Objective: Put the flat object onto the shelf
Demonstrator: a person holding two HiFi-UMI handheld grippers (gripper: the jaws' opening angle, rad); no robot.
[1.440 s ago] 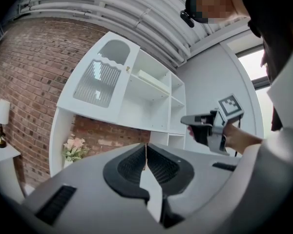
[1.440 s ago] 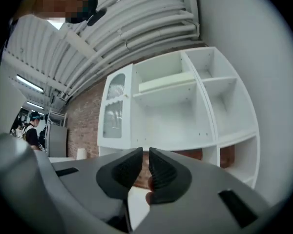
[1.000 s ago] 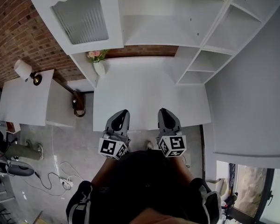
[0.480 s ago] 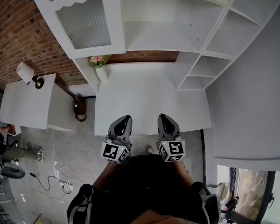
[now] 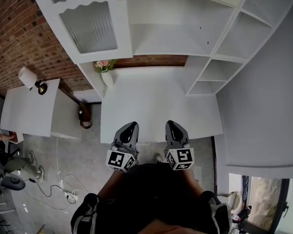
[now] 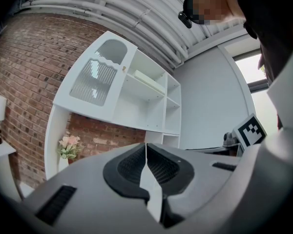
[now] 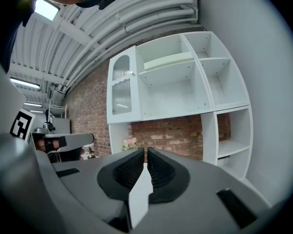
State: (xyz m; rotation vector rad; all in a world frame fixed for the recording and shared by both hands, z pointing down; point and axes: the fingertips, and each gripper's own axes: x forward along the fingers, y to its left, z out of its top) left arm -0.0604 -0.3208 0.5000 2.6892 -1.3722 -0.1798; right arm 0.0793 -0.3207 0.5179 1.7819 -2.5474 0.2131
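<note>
Grey left gripper [image 5: 129,127] and right gripper [image 5: 173,126], jaws pressed together and empty, hover at the white table's [image 5: 156,101] near edge. The pale flat board [image 7: 168,60] lies far beyond them on the upper shelf [image 7: 166,68]. Both grippers sit slightly lower in the head view than a second ago.

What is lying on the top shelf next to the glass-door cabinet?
A pale flat object lies along the top shelf, right of the glass door. From this low right gripper view its upper face and anything behind it are hidden.
</note>
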